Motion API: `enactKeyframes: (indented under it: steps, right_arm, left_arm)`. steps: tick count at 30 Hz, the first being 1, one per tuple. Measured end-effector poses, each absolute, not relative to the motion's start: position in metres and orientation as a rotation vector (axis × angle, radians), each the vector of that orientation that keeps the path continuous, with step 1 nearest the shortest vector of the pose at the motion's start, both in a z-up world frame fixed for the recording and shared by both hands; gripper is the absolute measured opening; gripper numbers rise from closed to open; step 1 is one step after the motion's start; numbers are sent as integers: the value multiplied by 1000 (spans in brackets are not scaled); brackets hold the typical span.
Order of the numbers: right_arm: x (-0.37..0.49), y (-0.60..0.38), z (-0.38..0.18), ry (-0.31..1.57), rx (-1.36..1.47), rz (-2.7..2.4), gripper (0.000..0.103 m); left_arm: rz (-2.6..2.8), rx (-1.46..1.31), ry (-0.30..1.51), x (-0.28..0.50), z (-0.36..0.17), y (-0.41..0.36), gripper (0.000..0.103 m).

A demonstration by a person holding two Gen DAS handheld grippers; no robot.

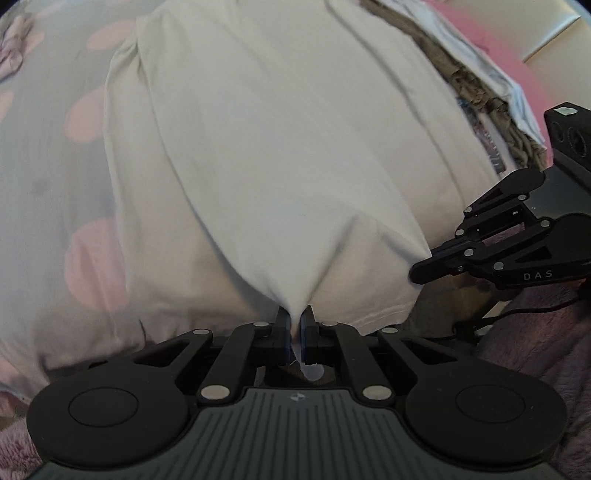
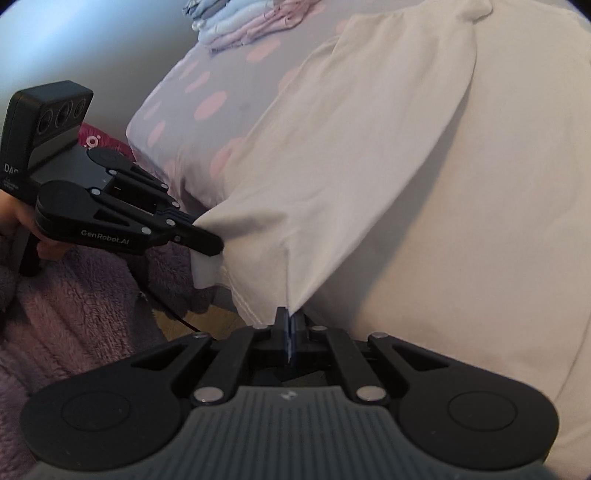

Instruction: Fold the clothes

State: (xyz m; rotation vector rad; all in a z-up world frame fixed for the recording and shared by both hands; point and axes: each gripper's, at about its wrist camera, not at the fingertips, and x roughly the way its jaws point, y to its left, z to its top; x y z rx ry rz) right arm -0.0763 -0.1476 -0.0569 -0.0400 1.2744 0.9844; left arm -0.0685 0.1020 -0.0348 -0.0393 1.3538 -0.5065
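Here both claws, left gripper (image 1: pixel 294 321) and right gripper (image 2: pixel 290 317), level and side by side, pinch the cream T-shirt's (image 1: pixel 280 147) hem tight.

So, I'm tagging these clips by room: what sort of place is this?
Probably a bedroom. The cream garment lies on a bed's grey sheet with pink dots, with folded clothes stacked at its far end.

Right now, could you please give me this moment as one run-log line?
step: folding | left gripper: shut on cream shirt | right gripper: shut on cream shirt | surface: polka-dot bedding
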Motion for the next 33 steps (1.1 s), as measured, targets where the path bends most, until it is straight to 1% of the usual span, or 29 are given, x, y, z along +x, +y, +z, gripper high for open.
enactKeyframes:
  steps: [1, 2, 4, 7, 9, 10, 11, 12, 14, 18, 21, 22, 23, 27, 31, 33]
  right_arm:
    - [-77, -145, -59, 1277, -61, 978, 2]
    - [-79, -142, -60, 1275, -96, 969, 5]
    - [-83, -139, -56, 1228, -201, 912, 7]
    - [-89, -136, -44, 1128, -312, 834, 19]
    - [-94, -136, -32, 1066, -308, 840, 20]
    - [-97, -134, -27, 1041, -310, 856, 23]
    - [-102, -133, -22, 1017, -314, 878, 31]
    - [-107, -130, -19, 1000, -322, 901, 33]
    - [-119, -121, -15, 986, -325, 957, 33]
    - [-125, -112, -16, 1039, -178, 1041, 34]
    - [-126, -103, -20, 1054, -139, 1033, 41]
    - [-126, -102, -21, 1052, -135, 1022, 45]
    - [-125, -102, -22, 1054, -128, 1005, 47]
    - [-116, -107, -28, 1078, -95, 925, 47]
    - [-110, -114, -30, 1093, -45, 867, 48]
    - [-107, -116, -31, 1102, -25, 835, 48]
  left_arm:
    - [-505, -50, 1354, -69, -35, 104, 3]
    - [-511, -67, 1352, -69, -35, 106, 3]
    - [-528, -106, 1334, -71, -31, 110, 3]
    - [-553, -154, 1304, -71, -25, 113, 3]
    - [-566, -164, 1301, -70, -24, 111, 3]
    - [-572, -170, 1304, -68, -23, 109, 3]
    - [-577, -175, 1307, -67, -23, 107, 3]
    - [-581, -179, 1310, -65, -23, 106, 3]
    - [-592, -193, 1314, -62, -23, 104, 3]
    - [-626, -278, 1323, -55, -23, 102, 3]
    - [-638, -341, 1344, -47, -25, 96, 3]
    - [-639, -354, 1347, -44, -26, 93, 3]
    - [-642, -365, 1348, -42, -27, 90, 3]
    - [-649, -403, 1361, -35, -29, 82, 10]
    - [-656, -440, 1374, -29, -31, 73, 13]
    - [-660, -459, 1380, -25, -32, 69, 16]
